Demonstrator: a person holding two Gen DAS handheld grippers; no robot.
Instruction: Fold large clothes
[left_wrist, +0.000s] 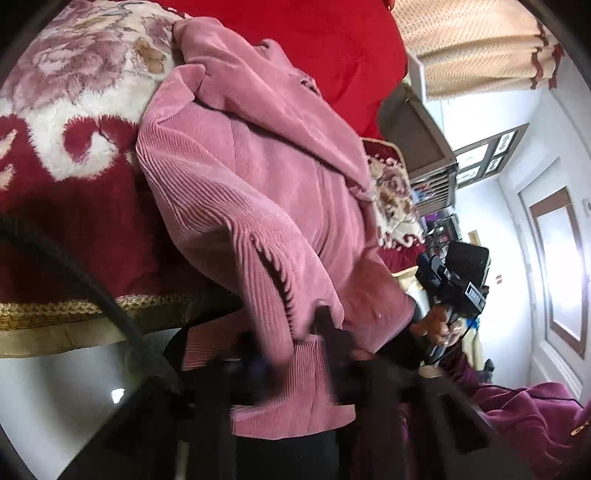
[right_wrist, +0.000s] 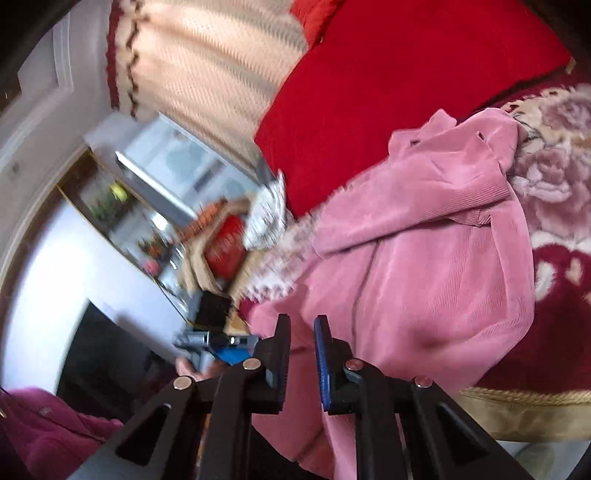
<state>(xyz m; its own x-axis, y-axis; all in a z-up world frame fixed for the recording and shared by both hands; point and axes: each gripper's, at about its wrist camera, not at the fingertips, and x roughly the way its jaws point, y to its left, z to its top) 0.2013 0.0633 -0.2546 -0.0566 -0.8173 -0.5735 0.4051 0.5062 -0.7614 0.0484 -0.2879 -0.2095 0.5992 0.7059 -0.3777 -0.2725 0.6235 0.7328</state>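
Observation:
A large pink corduroy garment (left_wrist: 258, 192) lies on a red floral blanket and hangs over the bed's front edge; it also shows in the right wrist view (right_wrist: 424, 258). My left gripper (left_wrist: 288, 339) is blurred, its fingers closed on the garment's hanging hem. My right gripper (right_wrist: 302, 343) has its jaws a small gap apart, with pink fabric between them at the garment's lower edge. The right gripper also shows in the left wrist view (left_wrist: 454, 284), held in a hand at the garment's right side.
The red floral blanket (left_wrist: 74, 184) with its gold trim (right_wrist: 517, 398) covers the bed. A red pillow (right_wrist: 388, 92) lies behind the garment. A maroon garment (left_wrist: 535, 417) lies at the lower right. Curtains (left_wrist: 476, 44), a window and a cabinet stand beyond.

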